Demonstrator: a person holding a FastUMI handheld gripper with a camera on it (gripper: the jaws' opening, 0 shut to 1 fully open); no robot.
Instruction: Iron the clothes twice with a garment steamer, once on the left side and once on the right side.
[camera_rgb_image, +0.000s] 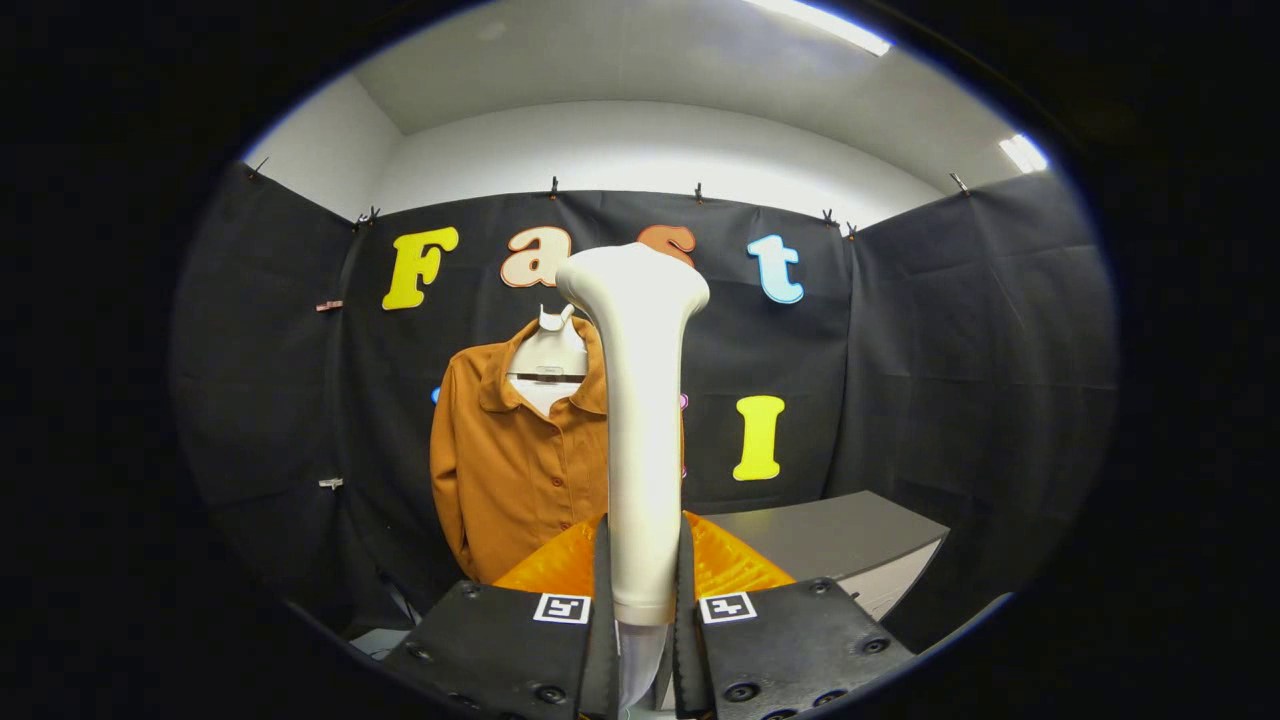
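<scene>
Grey desk (840, 535) with a rounded front edge and lighter side panel, right of and nearer than the brown shirt (510, 470). Its bare top shows past the hand-held gripper (643, 600), whose fingers clamp the white steamer handle (640, 440); nothing visibly lies on it.

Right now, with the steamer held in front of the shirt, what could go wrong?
1. The gripper clamps the steamer only near its lower end; the tall body above could tilt or slip when it is pressed on cloth.
2. The steamer hides the middle of the shirt, so contact there is hard to judge.
3. The shirt hangs on a hanger and may swing away when it is pushed.
</scene>
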